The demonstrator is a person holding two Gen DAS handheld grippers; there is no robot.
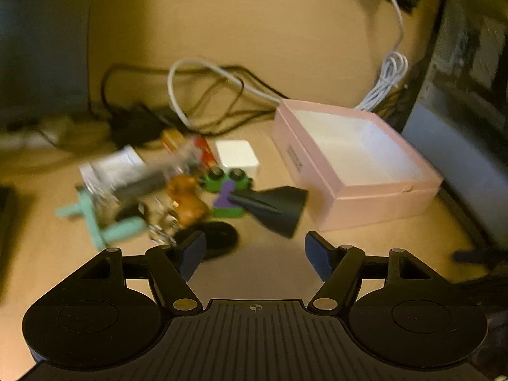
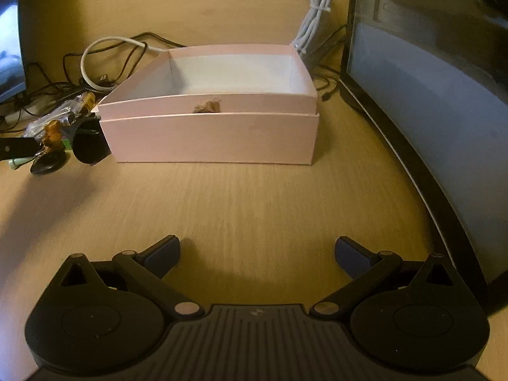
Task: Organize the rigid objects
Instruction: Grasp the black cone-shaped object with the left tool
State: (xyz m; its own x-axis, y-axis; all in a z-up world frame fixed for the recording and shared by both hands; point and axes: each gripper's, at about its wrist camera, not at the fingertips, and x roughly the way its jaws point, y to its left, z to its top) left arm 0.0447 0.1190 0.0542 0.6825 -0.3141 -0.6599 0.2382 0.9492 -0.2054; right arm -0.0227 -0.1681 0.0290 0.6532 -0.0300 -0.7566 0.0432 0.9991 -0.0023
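Observation:
An open pink box (image 1: pixel 374 197) with a white inside stands on the wooden desk; it also shows in the right wrist view (image 2: pixel 209 136), apparently empty. Left of it lies a pile of small objects: a black funnel-shaped piece (image 1: pixel 276 206), a green and purple toy (image 1: pixel 227 190), a brown figure (image 1: pixel 187 200), a teal plastic part (image 1: pixel 95 219), a white cube (image 1: pixel 238 157), a black disc (image 1: pixel 219 238) and a blurred clear packet (image 1: pixel 127 174). My left gripper (image 1: pixel 254 254) is open above the desk just before the pile. My right gripper (image 2: pixel 257 255) is open and empty, well short of the box.
Black and white cables (image 1: pixel 197 95) lie tangled behind the pile. A coiled white cable (image 2: pixel 317 9) hangs behind the box. A dark monitor (image 2: pixel 428 89) stands at the right, its base edge running along the desk. Another screen (image 2: pixel 9 57) is at far left.

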